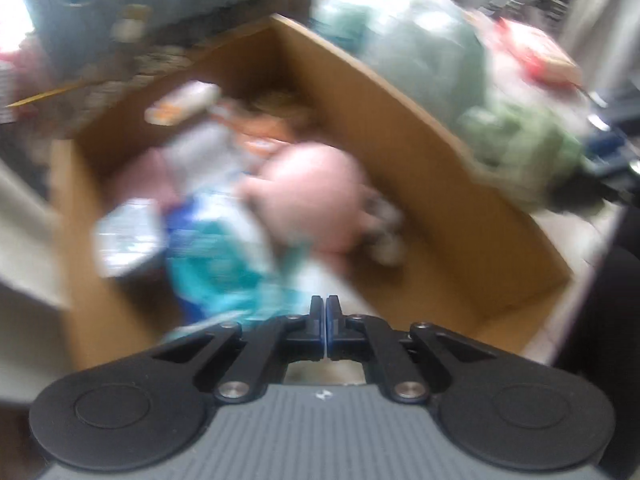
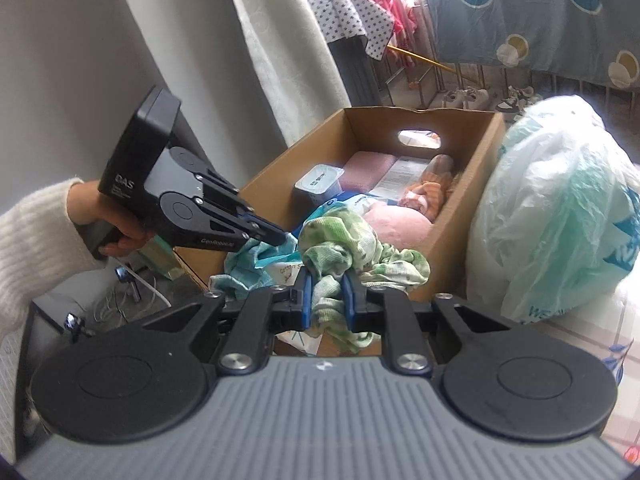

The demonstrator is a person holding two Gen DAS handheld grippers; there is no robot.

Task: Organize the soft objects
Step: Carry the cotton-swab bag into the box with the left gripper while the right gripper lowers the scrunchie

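A cardboard box [image 2: 460, 216] holds soft things: a pink plush [image 2: 400, 222], an orange knit toy [image 2: 430, 194], a pink pad and a white tub [image 2: 318, 184]. My right gripper [image 2: 327, 292] is shut on a green-and-white cloth [image 2: 352, 248] and holds it over the box's near edge. My left gripper [image 2: 280, 236] is shut and hovers over a teal cloth [image 2: 256, 258] at the box's near left corner. In the blurred left wrist view the left gripper [image 1: 325, 304] is shut and empty above the box [image 1: 420, 168], with the pink plush [image 1: 316, 196] and a teal-and-white pack [image 1: 224, 256] below.
A big white and green plastic bag [image 2: 560, 216] bulges against the box's right side. A grey wall and a curtain [image 2: 288, 40] stand to the left. Cables lie on the floor at lower left. Shoes and hanging clothes are behind the box.
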